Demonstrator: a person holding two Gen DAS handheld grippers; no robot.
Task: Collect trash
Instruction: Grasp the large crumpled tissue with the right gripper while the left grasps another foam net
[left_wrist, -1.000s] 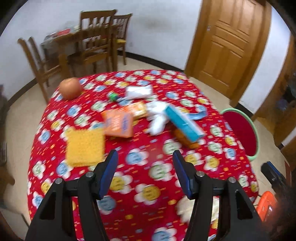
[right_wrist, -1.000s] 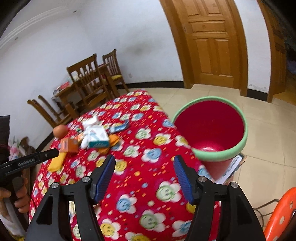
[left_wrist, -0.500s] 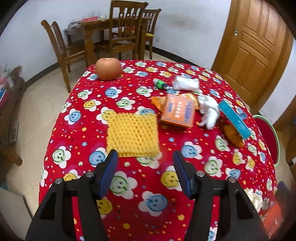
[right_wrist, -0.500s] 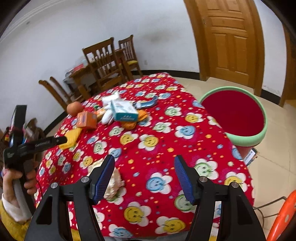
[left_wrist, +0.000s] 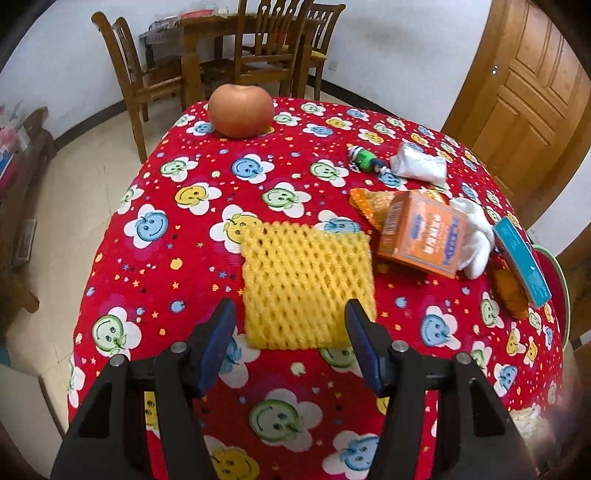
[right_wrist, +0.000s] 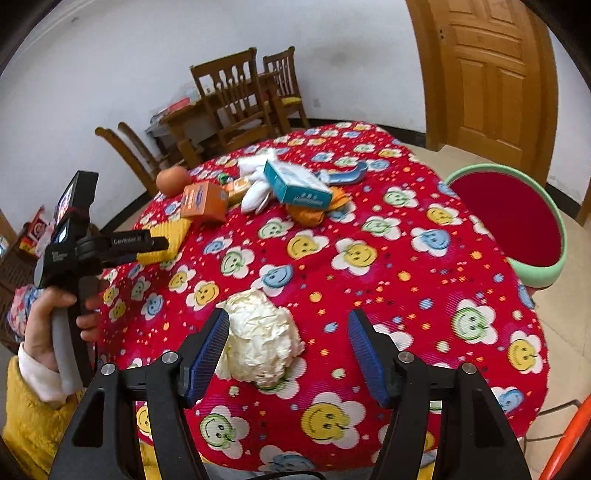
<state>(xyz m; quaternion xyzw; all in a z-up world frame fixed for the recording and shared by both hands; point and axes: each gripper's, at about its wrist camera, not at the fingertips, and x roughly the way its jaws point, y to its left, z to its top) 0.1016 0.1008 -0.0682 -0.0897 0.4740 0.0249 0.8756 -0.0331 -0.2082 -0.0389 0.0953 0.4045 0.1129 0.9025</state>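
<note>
Table: I see a round table under a red smiley-flower cloth (left_wrist: 177, 266), carrying every loose item.
Bin: a red bin with a green rim (right_wrist: 556, 266) stands on the floor just beside the table edge, on the right of my right wrist view.
Left gripper: my left gripper (left_wrist: 290, 321) has its jaws held wide with nothing between the pads; it points down at the near edge of the yellow foam net.
Right gripper: my right gripper (right_wrist: 288, 328) is likewise spread wide, gripping nothing; the paper wad sits in the gap, close to the left pad, contact not confirmed.
Foam net: the yellow foam net (left_wrist: 306, 284) lies flat on the cloth, mid-table.
Paper wad: a crumpled whitish paper wad (right_wrist: 260, 341) rests near the table's front edge.
Orange box: an orange carton (left_wrist: 421, 234) lies just right of the net, leaning on other litter.
Teal box: a teal carton (right_wrist: 297, 182) rests on the pile beyond the orange one.
Apple: an apple (left_wrist: 241, 110) sits at the far edge, well apart from the pile.
</note>
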